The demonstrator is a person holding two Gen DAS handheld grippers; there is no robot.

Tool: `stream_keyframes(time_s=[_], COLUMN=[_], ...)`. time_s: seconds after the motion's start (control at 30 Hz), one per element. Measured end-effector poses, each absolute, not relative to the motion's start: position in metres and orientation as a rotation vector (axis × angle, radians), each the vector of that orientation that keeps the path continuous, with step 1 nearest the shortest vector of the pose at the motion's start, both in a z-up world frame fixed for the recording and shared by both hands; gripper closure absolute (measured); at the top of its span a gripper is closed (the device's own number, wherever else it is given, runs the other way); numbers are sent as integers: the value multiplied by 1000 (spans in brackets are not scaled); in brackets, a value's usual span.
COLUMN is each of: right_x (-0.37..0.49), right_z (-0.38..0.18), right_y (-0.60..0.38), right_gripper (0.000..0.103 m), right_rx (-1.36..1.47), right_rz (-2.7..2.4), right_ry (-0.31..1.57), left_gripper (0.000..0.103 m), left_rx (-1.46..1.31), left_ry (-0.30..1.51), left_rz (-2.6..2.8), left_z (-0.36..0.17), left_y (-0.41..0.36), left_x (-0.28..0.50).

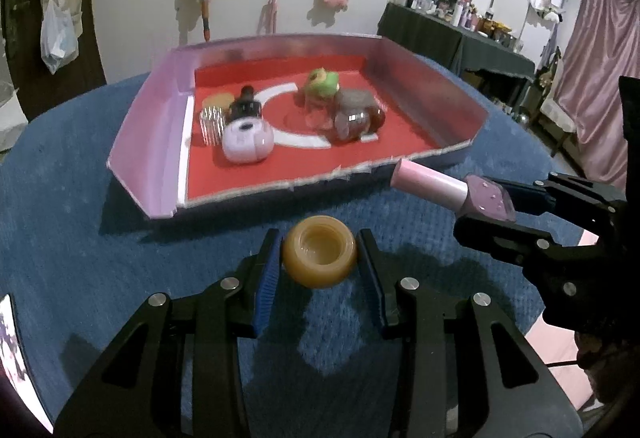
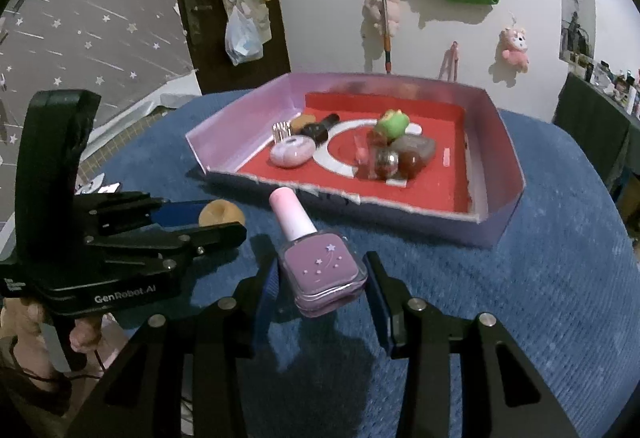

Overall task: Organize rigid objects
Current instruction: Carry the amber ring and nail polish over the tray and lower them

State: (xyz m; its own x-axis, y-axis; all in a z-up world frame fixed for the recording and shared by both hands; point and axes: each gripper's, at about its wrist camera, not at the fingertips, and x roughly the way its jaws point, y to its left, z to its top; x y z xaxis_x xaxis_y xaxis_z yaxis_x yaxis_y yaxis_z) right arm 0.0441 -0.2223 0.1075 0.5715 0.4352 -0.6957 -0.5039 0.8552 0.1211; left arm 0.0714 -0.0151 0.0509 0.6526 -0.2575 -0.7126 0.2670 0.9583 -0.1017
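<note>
My left gripper (image 1: 319, 258) is shut on a small amber jar (image 1: 320, 257), held above the blue cloth in front of the tray. It also shows in the right wrist view (image 2: 221, 215). My right gripper (image 2: 322, 276) is shut on a purple nail polish bottle (image 2: 320, 270) with a pink cap, cap pointing at the tray; the bottle also shows in the left wrist view (image 1: 452, 188). The pink-walled tray (image 1: 152, 126) with a red floor holds several small items: a lilac round case (image 1: 247, 140), a black bottle (image 1: 245, 104), a green frog toy (image 1: 322, 82) and a clear jar (image 1: 354, 116).
The tray (image 2: 504, 174) sits on a round table covered by blue cloth (image 1: 100, 238). Plush toys and bags hang on the wall behind. A dark cluttered side table (image 1: 460, 30) stands at the back right.
</note>
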Motion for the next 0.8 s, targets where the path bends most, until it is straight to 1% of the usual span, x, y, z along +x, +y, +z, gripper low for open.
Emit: stream_keyframes(time_s=[0.23,0.53,0.8], right_x=[65,108,144], right_z=[119,123,106], right_y=[-222,-224,-219], right_gripper=[58,58,58], right_rx=[-117,-135,-134], right_rz=[540,523,537], right_ry=[769,786,894], left_gripper=[67,67,67], left_rx=[29,19,5], left_ry=[768,787,903], left_rz=[-278,-245,-257], left_z=[67,69,49], left_y=[-16,-13,-9], left_x=[88,127,158])
